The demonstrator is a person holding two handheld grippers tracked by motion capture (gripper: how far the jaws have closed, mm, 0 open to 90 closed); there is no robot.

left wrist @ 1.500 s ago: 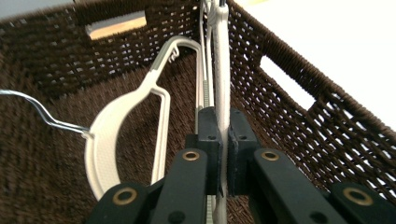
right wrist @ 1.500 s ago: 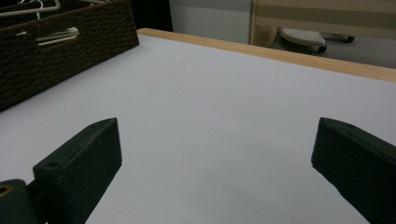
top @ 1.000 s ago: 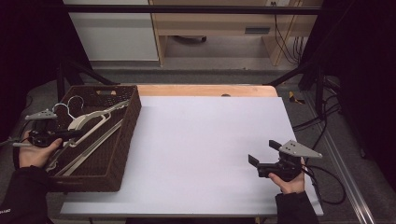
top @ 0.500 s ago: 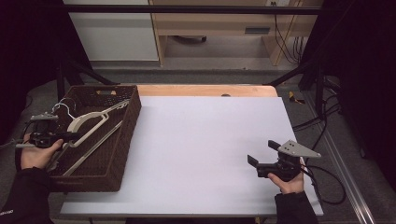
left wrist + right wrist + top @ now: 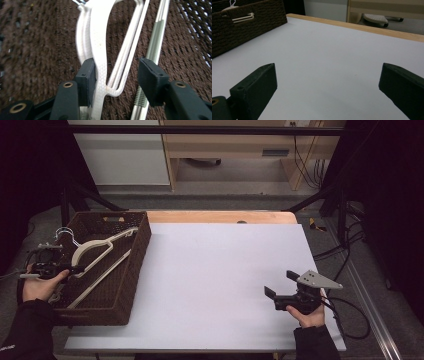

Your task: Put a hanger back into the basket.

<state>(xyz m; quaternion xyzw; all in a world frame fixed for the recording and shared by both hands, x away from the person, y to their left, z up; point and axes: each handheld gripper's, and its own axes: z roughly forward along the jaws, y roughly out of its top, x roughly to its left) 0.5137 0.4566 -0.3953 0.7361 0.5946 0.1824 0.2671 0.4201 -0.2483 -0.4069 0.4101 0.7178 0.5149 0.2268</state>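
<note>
A white plastic hanger (image 5: 95, 247) lies slanted in the brown wicker basket (image 5: 132, 285) at the table's left, its wire hook over the left rim. My left gripper (image 5: 75, 269) reaches in from that side. Its jaws have just been opening and now stand apart around an arm of the hanger (image 5: 100, 50). In the left gripper view (image 5: 117, 75) one pad touches the hanger and the other stands off it. My right gripper (image 5: 279, 283) rests low over the white table at the front right, open with nothing between its jaws (image 5: 328, 82).
A second pale hanger (image 5: 100, 277) with a ridged metal bar (image 5: 155, 37) lies beneath the first in the basket. The basket (image 5: 249, 27) stands far left in the right gripper view. A wooden strip (image 5: 220, 216) borders the table's far edge.
The white hanger's hook end has shifted slightly left over the basket's rim. The right hand and its gripper have stayed put.
</note>
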